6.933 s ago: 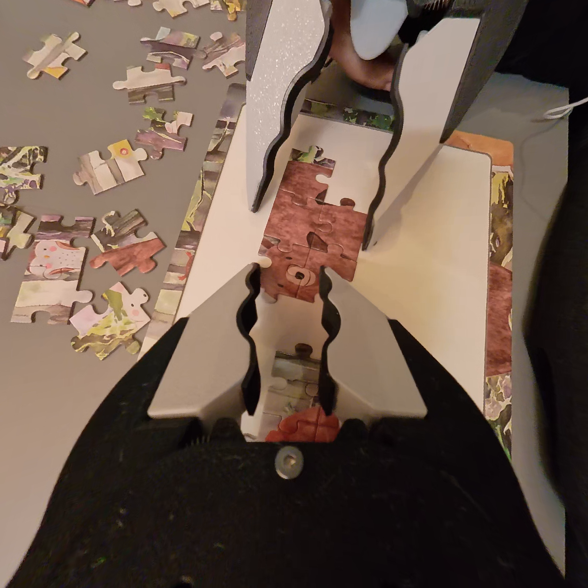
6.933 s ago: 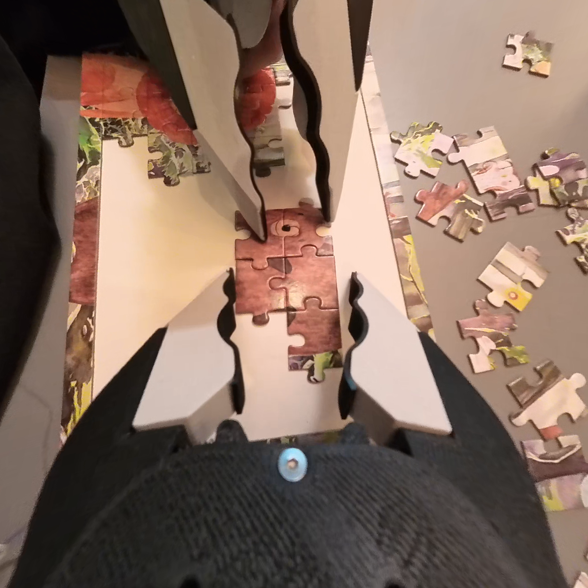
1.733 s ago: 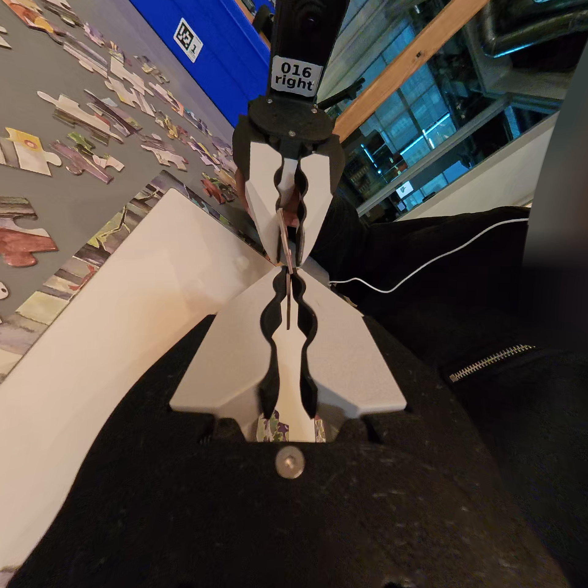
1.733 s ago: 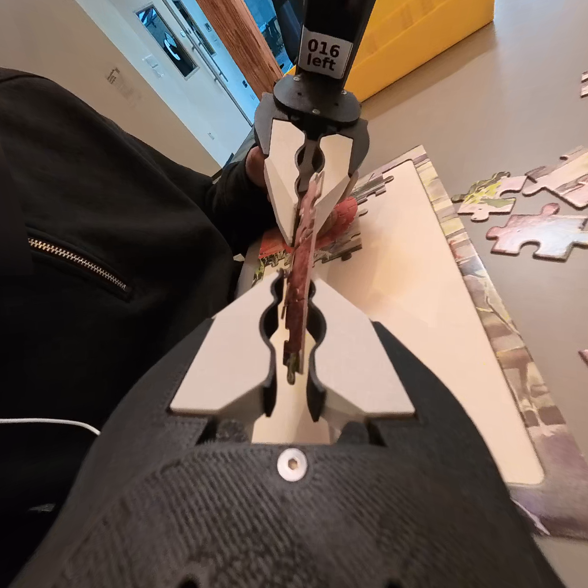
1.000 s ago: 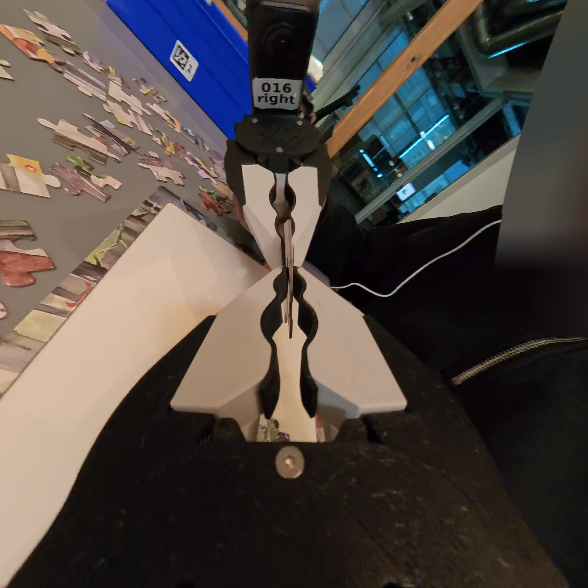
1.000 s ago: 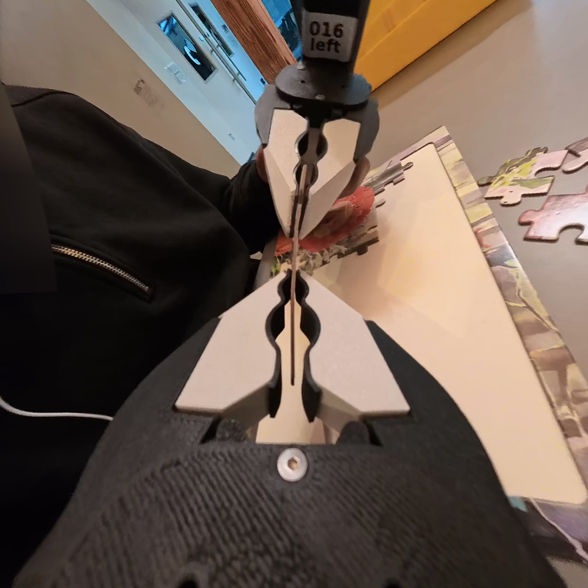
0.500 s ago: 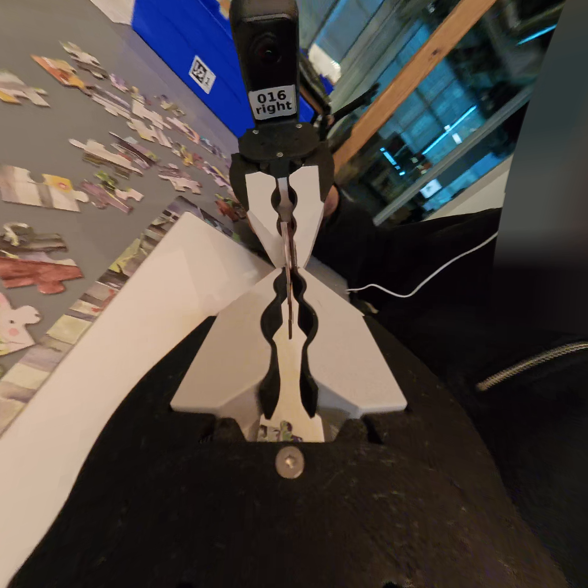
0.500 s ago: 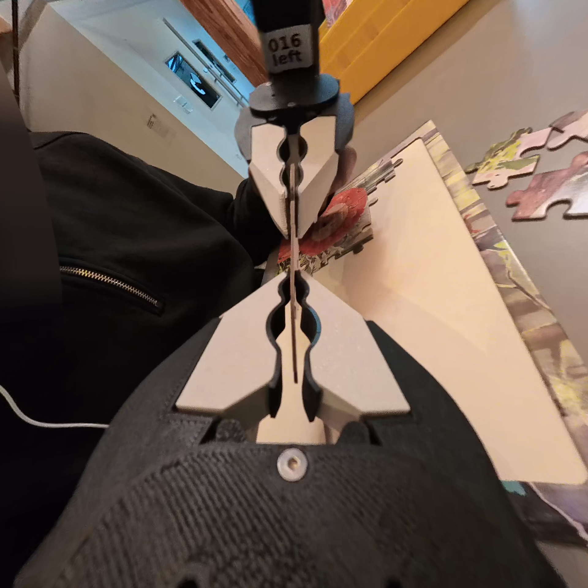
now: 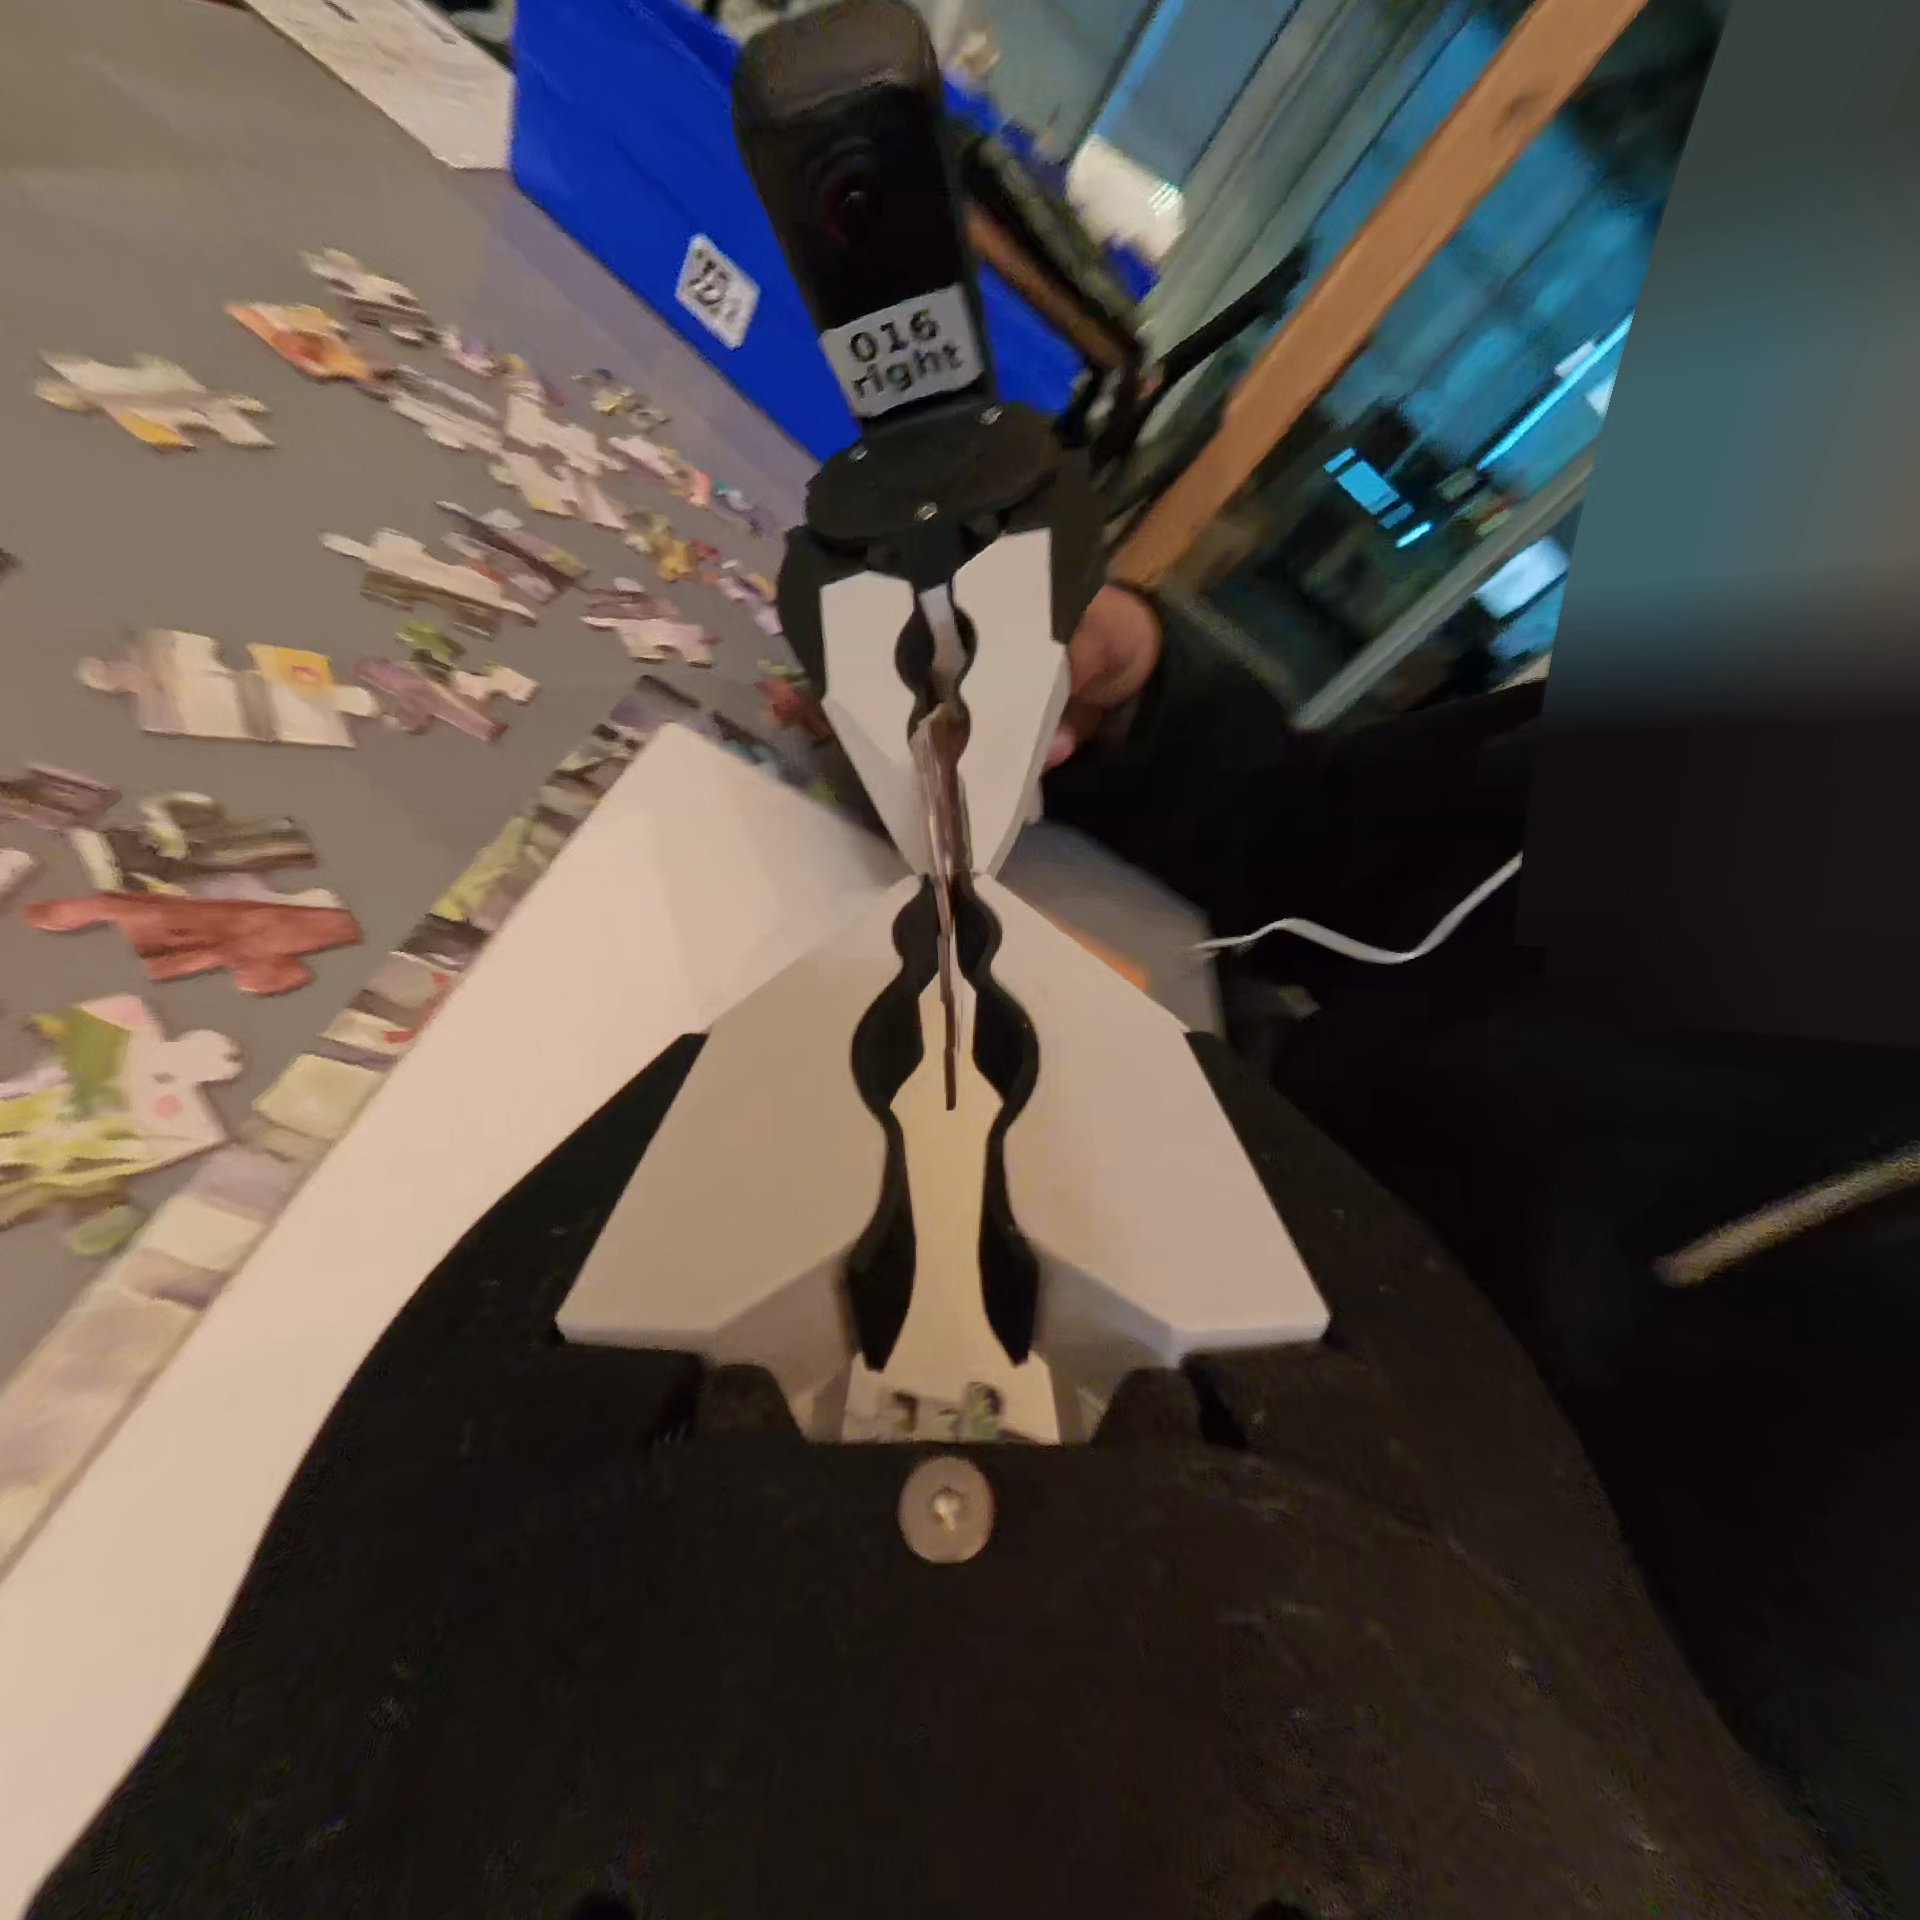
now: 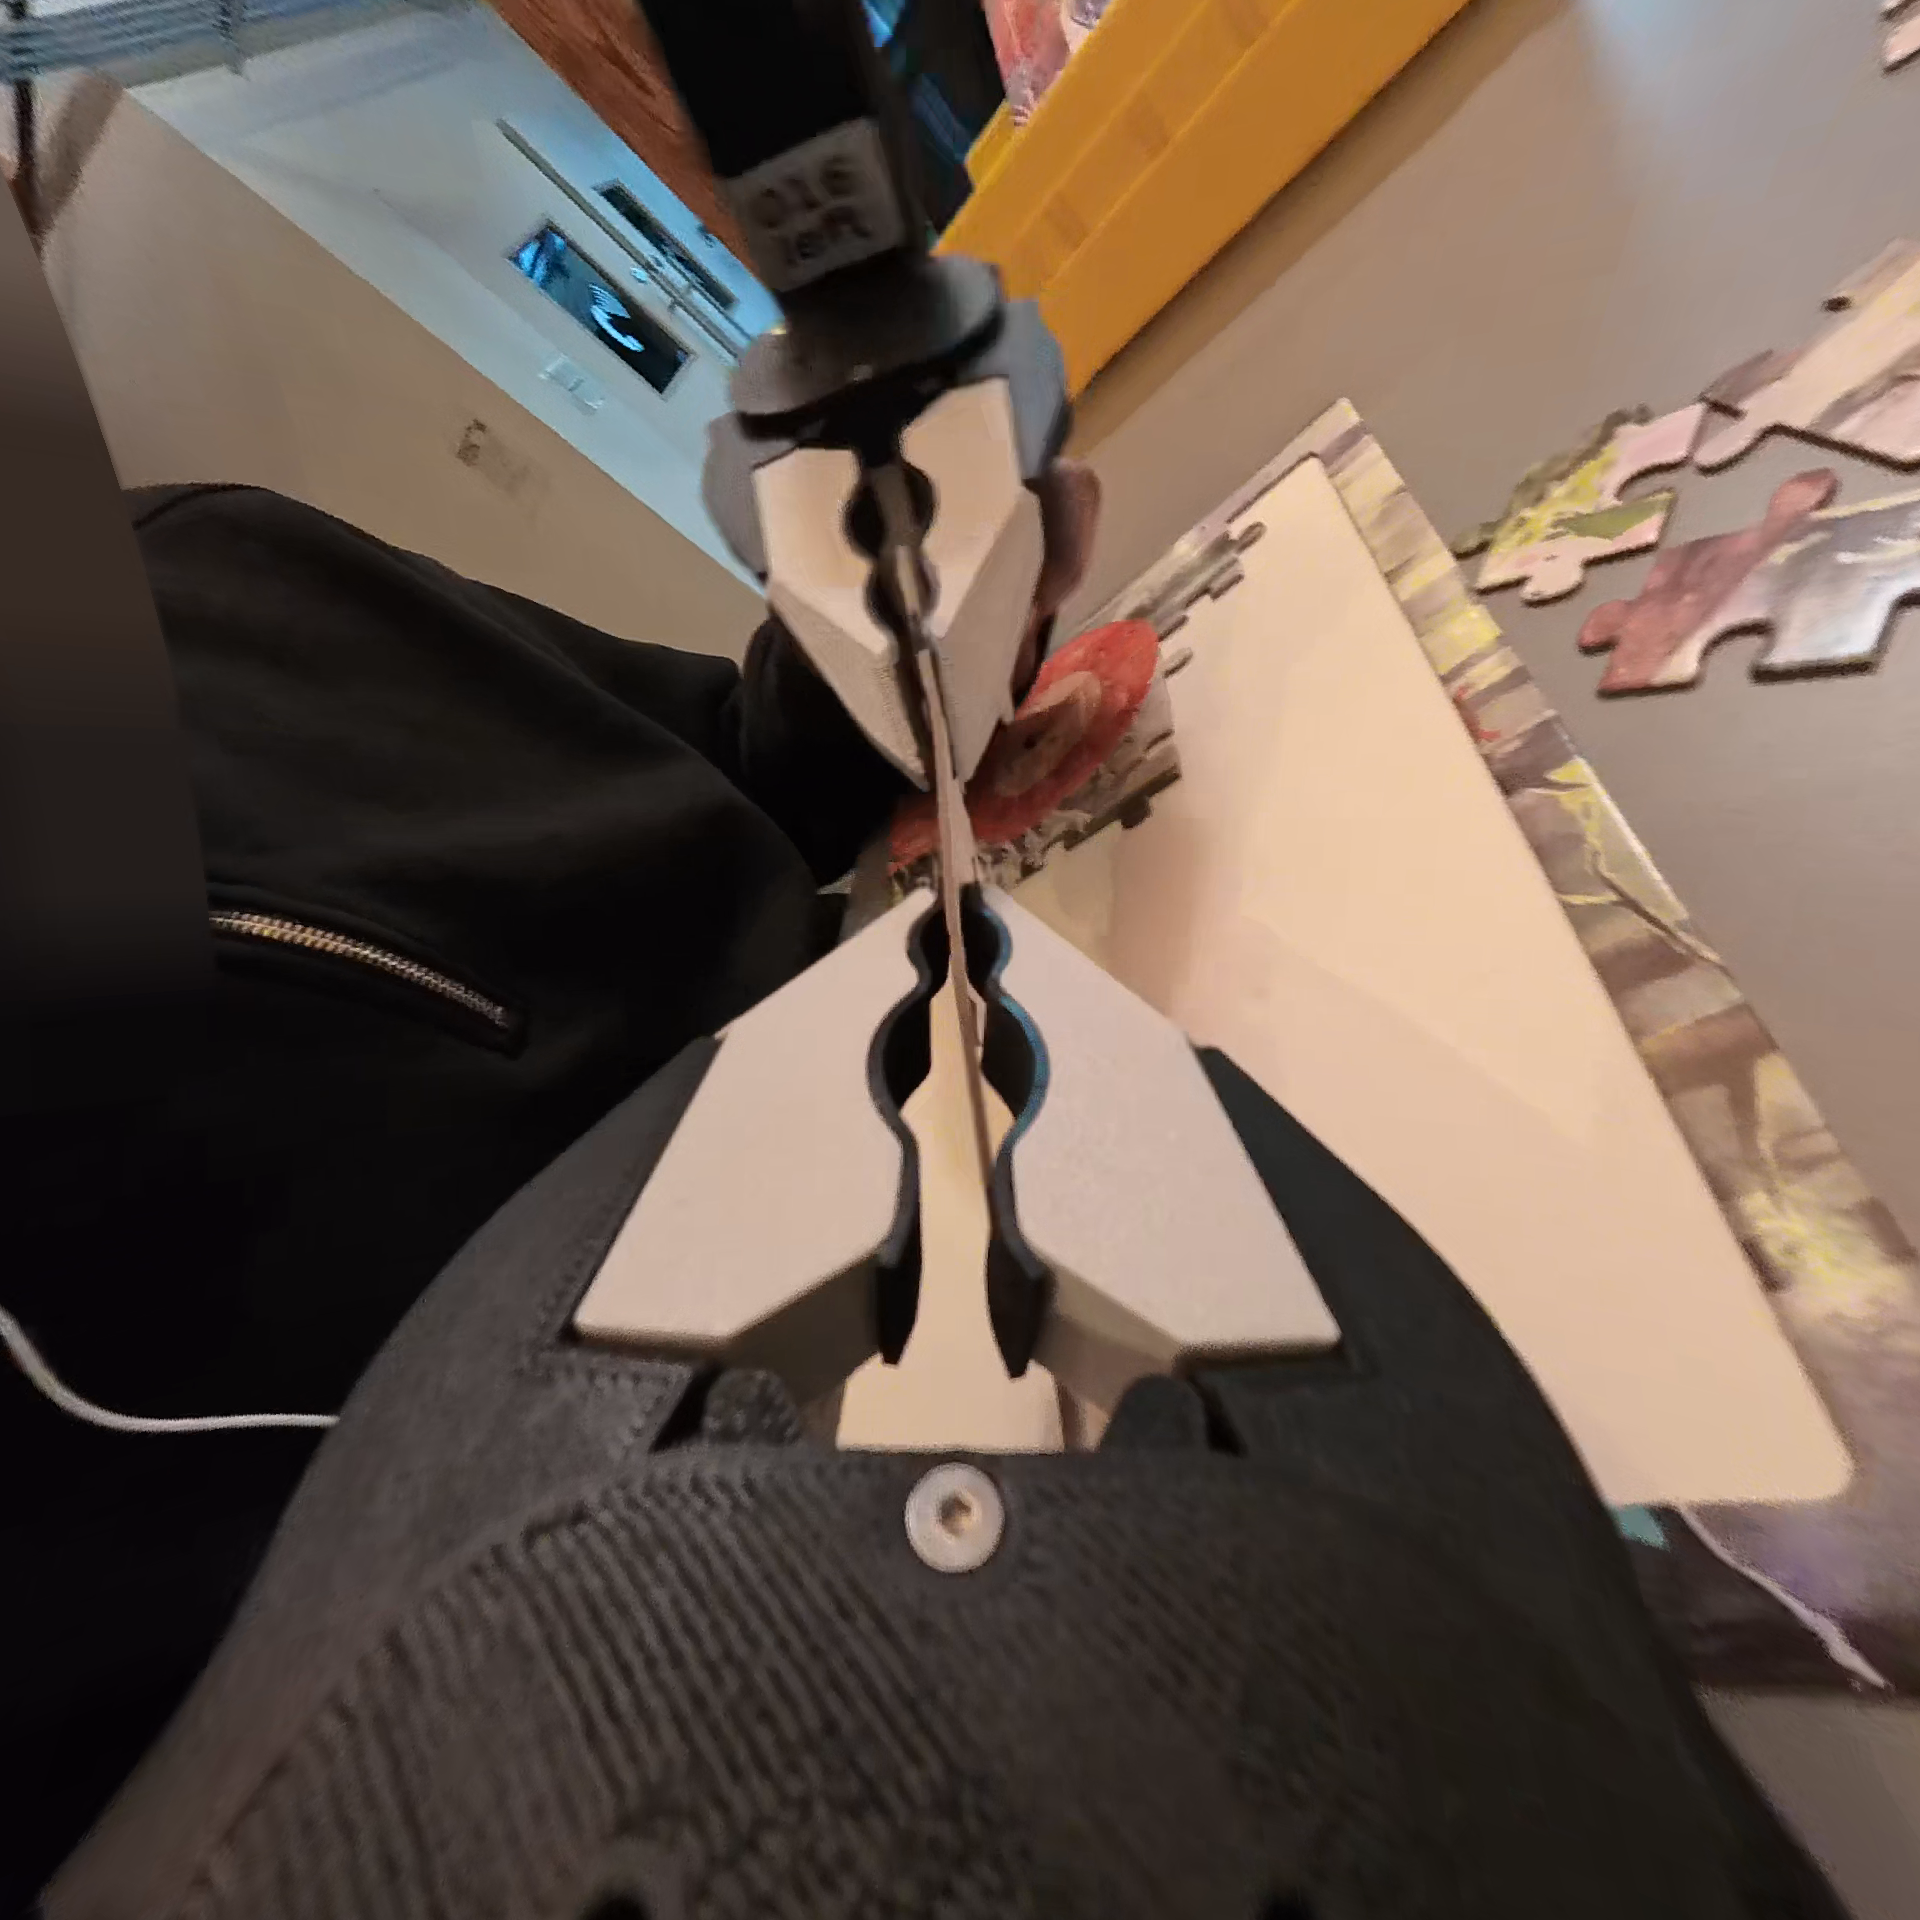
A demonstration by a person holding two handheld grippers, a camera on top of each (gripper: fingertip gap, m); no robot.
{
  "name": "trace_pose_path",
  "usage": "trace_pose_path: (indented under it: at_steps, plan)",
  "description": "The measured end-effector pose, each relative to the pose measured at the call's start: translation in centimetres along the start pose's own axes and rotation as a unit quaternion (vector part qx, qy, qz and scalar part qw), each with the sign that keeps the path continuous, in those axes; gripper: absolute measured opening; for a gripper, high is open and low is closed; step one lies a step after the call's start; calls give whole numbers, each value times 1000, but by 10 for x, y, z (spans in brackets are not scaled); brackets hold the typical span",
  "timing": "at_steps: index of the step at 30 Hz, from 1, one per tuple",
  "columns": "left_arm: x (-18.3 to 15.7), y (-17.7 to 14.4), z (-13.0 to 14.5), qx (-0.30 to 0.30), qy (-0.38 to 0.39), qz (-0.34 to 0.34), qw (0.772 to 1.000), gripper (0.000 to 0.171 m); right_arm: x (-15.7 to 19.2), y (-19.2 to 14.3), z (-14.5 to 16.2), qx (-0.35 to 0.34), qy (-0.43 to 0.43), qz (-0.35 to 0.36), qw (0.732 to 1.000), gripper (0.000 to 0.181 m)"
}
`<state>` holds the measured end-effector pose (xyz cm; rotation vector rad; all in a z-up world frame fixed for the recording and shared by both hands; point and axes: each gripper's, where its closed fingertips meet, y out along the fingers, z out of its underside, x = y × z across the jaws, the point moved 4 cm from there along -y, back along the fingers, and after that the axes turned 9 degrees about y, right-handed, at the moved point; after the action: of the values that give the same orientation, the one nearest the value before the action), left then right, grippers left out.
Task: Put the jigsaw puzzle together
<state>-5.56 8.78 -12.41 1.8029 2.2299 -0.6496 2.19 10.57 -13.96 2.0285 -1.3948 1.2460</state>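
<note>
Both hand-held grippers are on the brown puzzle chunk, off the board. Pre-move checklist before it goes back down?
1. Left hand-held gripper shut on the joined brown puzzle section: ok.
2. Right hand-held gripper shut on the same section: ok.
3. Section lifted off the white puzzle board, held edge-on: ok.
4. Section's pieces all locked together: cannot tell, only its edge shows.
5. Bare board area free for set-down: ok; the red flower section sits at the board's far corner.
6. Loose pieces lie on the grey table, off the board: ok.
</note>
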Motion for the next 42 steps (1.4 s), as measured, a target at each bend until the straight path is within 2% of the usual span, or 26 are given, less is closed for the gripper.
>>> trace_pose_path:
  at_steps: [3,12,18,21,25,32,35,38,42]
  plan:
    - [1,4,1,39,71,-67,994,0,-6,-2,-1,-4,8,15,1000,0]
    - [7,12,2,85,124,-199,968,1,-18,-5,-5,-28,29,76,996,0]
    - [4,16,4,137,204,-240,939,2,-19,-5,-3,-24,39,78,996,0]
    - [3,15,3,126,195,-224,947,2,-16,-5,-3,-25,43,64,997,0]
    - [2,8,-3,67,108,-155,980,0,-9,-3,-4,-29,51,28,998,0]
    - [1,1,-6,10,4,-55,998,0,-2,-1,-4,-28,64,-17,997,0]
    - [6,6,1,49,47,-118,991,0,-13,-2,-2,-25,60,26,998,0]
    - [7,12,2,97,124,-205,966,1,-19,-4,-3,-32,65,46,996,0]
    - [8,18,4,132,184,-272,935,1,-24,-5,-4,-35,62,73,995,0]
